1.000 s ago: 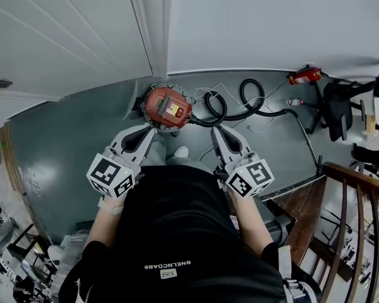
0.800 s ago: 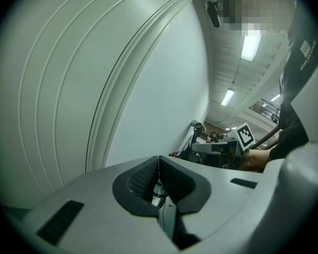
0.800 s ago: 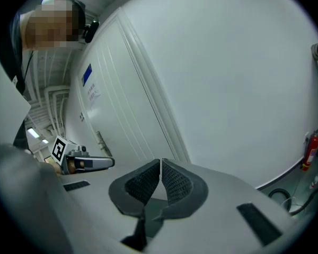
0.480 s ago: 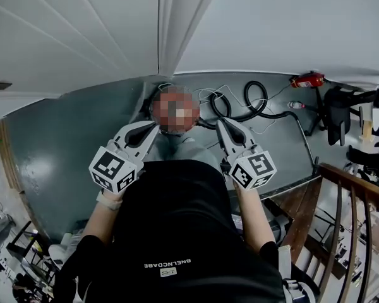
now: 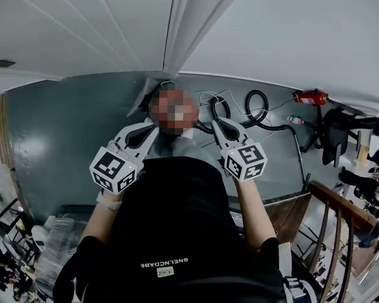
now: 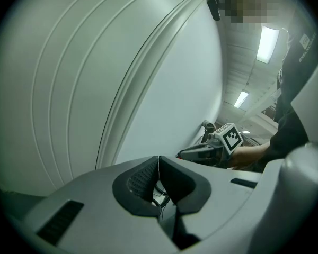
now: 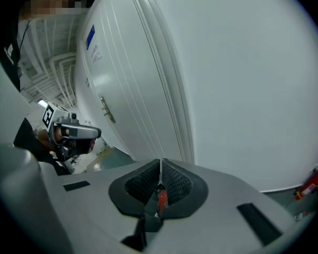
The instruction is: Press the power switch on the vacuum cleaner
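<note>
The vacuum cleaner stands on the grey floor at the foot of the white door. A blur patch covers its body in the head view, but its black hose [image 5: 256, 109] loops to the right. My left gripper [image 5: 151, 129] is shut and empty, with its tip just left of the vacuum. My right gripper [image 5: 216, 125] is also shut and sits just to the vacuum's right. In the left gripper view the left gripper [image 6: 159, 180] has its jaws touching. In the right gripper view the right gripper [image 7: 160, 183] shows a red sliver of the vacuum cleaner [image 7: 161, 199] below its closed jaws.
A white panelled door [image 5: 82, 24] and a white wall [image 5: 290, 30] rise behind the vacuum. By the wall at the right lie a red fire extinguisher [image 5: 309, 97], a small bottle [image 5: 295, 120] and a black stand [image 5: 335, 128]. A wooden stair railing [image 5: 341, 207] runs along the lower right.
The head view has tipped up toward the wall. My right gripper has risen a little and drawn in toward the vacuum. The left gripper has barely moved. Both stay shut.
</note>
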Tool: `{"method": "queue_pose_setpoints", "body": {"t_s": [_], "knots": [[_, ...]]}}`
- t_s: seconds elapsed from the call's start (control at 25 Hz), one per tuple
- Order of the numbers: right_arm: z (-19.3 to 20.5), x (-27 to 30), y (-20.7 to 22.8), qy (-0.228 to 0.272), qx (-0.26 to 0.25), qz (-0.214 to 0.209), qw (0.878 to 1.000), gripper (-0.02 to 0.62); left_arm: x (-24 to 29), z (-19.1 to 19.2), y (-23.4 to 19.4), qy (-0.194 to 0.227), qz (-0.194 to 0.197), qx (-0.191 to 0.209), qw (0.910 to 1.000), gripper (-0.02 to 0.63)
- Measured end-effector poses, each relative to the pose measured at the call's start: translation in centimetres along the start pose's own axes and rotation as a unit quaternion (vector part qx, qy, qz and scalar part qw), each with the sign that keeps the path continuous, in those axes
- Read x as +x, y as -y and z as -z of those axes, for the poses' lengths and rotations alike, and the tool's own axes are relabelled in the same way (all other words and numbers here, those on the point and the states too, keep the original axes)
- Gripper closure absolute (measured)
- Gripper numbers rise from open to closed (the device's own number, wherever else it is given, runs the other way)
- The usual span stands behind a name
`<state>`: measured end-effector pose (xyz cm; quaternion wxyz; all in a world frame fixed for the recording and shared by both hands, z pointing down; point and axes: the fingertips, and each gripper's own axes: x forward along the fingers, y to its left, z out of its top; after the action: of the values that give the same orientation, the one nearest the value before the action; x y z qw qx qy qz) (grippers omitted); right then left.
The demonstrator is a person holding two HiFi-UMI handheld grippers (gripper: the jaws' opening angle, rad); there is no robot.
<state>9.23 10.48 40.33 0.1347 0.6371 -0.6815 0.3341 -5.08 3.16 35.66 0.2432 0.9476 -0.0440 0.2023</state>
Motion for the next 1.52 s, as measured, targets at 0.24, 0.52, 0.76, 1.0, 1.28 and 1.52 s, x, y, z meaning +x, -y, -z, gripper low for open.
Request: {"method": "queue_pose_setpoints", "body": {"t_s": [0.24, 0.52, 0.76, 1.0, 1.28, 1.52], "knots": [[3.8, 4.1, 2.3, -0.067, -0.035, -0.026, 0.997, 0.563, 1.0, 1.7, -0.2, -0.009, -0.04, -0.021, 0.9989, 0.591], [9.9, 9.2, 4.3, -0.143, -0.048, -0.063, 0.987, 0.563, 1.8, 3.5, 0.2, -0.019, -0.075, -0.041, 0.9962, 0.591], [16.0, 14.3, 5.0, -0.202, -0.075, -0.076, 0.974, 0.563, 1.6, 6.0, -0.6, -0.031, -0.101, -0.062, 0.9924, 0.591], [22.7, 18.8, 5.9, -0.26, -0.082, -0.083, 0.959, 0.563, 0.6, 8.9, -2.7, -0.048, -0.135, -0.078, 0.9866, 0.591], [29.2, 23.0, 7.6, -0.305, -0.091, -0.072, 0.945, 0.563, 0.3, 12.0, -4.7, -0.056, -0.153, -0.109, 0.9806, 0.591], [34.2, 25.9, 8.2, -0.334, -0.086, -0.06, 0.937, 0.563, 0.0, 15.3, -5.1, -0.066, -0.151, -0.135, 0.977, 0.591]]}}
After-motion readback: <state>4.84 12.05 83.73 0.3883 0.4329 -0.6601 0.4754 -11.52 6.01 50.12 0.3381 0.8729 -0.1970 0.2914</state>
